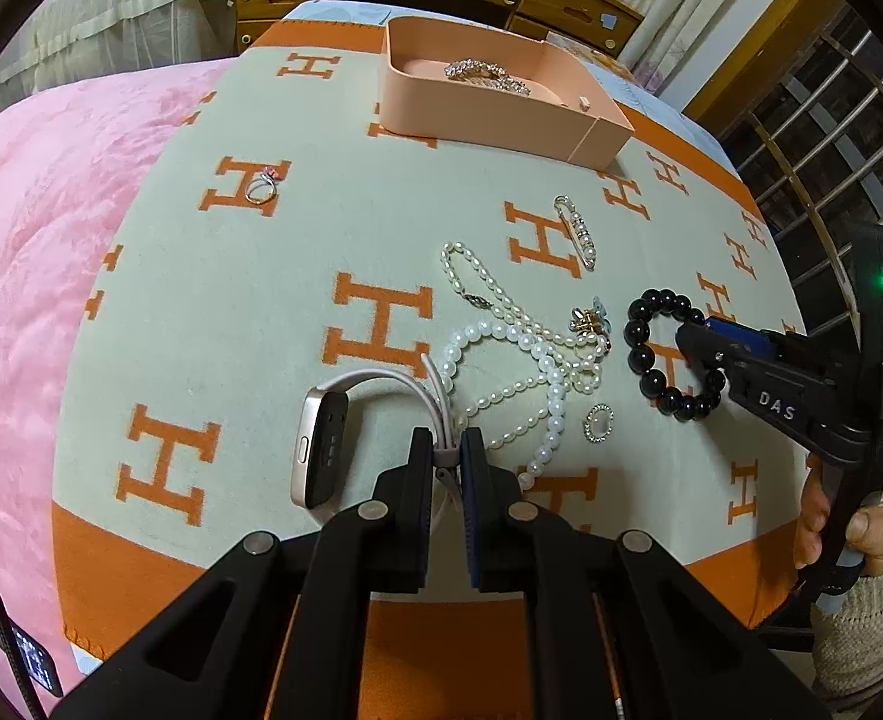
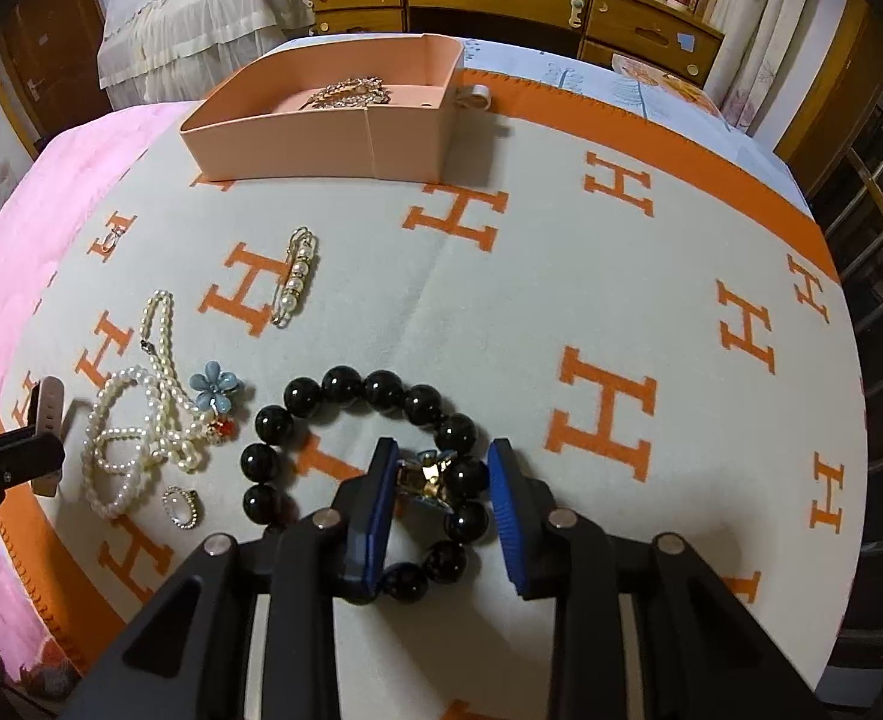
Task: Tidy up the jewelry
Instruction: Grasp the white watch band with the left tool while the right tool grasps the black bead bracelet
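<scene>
I am working from left to right across the blanket (image 1: 249,312) on the bed. My left hand-held gripper (image 1: 446,456) is pinching the pale strap of the smartwatch (image 1: 321,450), its jaws nearly together on the band, while the watch body is lying on its side just left of the fingers. Risk: the strap is thin and is gripped near its loop, so the heavy watch body may be swinging or slipping free on lifting; the pearl necklaces (image 1: 519,360) are lying just beside the strap and could be snagging. The gripper is pointing forward and down, low over the fabric. Further right, my right hand-held gripper (image 2: 441,480) is standing wide apart around one side of the black bead bracelet (image 2: 369,474), gripping nothing; a small gold clip (image 2: 423,480) is sitting between its fingers, so closing here could be catching the clip instead of the beads. The pink box (image 2: 321,138), already holding a sparkly piece, is waiting well apart at the far side.
</scene>
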{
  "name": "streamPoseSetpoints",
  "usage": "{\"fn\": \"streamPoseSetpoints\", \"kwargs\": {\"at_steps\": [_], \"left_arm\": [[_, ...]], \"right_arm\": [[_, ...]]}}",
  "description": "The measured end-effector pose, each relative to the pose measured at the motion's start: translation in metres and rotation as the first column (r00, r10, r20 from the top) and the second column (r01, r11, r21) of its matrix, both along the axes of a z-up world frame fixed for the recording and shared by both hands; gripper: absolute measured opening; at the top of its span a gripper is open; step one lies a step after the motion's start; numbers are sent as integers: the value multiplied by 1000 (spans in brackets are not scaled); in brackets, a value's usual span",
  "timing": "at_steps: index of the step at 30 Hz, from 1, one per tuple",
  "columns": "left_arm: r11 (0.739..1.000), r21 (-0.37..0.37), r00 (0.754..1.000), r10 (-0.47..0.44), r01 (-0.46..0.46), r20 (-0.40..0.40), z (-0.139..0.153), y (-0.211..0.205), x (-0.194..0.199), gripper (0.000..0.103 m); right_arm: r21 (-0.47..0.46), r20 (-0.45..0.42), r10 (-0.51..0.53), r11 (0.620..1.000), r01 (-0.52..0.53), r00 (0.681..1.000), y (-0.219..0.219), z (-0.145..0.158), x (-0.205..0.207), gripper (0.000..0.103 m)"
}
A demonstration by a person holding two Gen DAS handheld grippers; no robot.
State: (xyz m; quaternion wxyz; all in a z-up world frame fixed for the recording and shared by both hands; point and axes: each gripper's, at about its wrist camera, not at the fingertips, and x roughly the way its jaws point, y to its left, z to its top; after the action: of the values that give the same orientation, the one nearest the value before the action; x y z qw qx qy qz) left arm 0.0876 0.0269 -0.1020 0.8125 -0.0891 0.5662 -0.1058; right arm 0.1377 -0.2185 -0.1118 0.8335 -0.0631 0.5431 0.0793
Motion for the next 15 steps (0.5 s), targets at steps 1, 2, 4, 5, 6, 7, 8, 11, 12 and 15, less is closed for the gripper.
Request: {"fn": "streamPoseSetpoints", "kwargs": {"at_steps": [1, 2, 4, 5, 6, 7, 8, 11, 12, 15], "left_arm": [[1000, 1, 1000, -2, 2, 5, 1, 1, 0, 7], [1000, 2, 1000, -4, 4, 9, 3, 2, 0, 7], [1000, 5, 1000, -7, 7, 16, 6, 3, 1, 7], [1000, 6, 1000, -9, 9, 20, 8, 4, 2, 7], [1000, 5, 1000, -12, 12, 22, 10, 5, 3, 7], [1000, 3, 1000, -13, 13, 24, 12, 6, 3, 7], [1000, 3, 999, -15, 15, 31, 16, 8, 5, 7], [1000, 13, 998, -18, 17, 60, 28, 14, 6, 7], [1000, 14, 997, -19, 18, 69, 33, 15, 7, 7], [1000, 18, 996, -27, 26, 81, 42, 16, 11, 7]], "right_arm": [[9, 9, -3, 1000, 3, 1000, 2, 4, -2, 25], [22, 23, -3, 1000, 3, 1000, 2, 11, -4, 19], [40, 51, -1, 999, -1, 999, 5, 26, -7, 19], [36, 69, 4, 999, -7, 998, 7, 32, -9, 19], [34, 80, 9, 999, -12, 997, 9, 37, -10, 19], [36, 87, 14, 999, -17, 996, 10, 41, -10, 19], [43, 92, 18, 999, -22, 996, 12, 47, -10, 19], [50, 109, 29, 998, -34, 994, 16, 59, -10, 19], [52, 107, 38, 998, -44, 994, 17, 62, -9, 19], [85, 56, 58, 994, -63, 997, 15, 57, 0, 20]]}}
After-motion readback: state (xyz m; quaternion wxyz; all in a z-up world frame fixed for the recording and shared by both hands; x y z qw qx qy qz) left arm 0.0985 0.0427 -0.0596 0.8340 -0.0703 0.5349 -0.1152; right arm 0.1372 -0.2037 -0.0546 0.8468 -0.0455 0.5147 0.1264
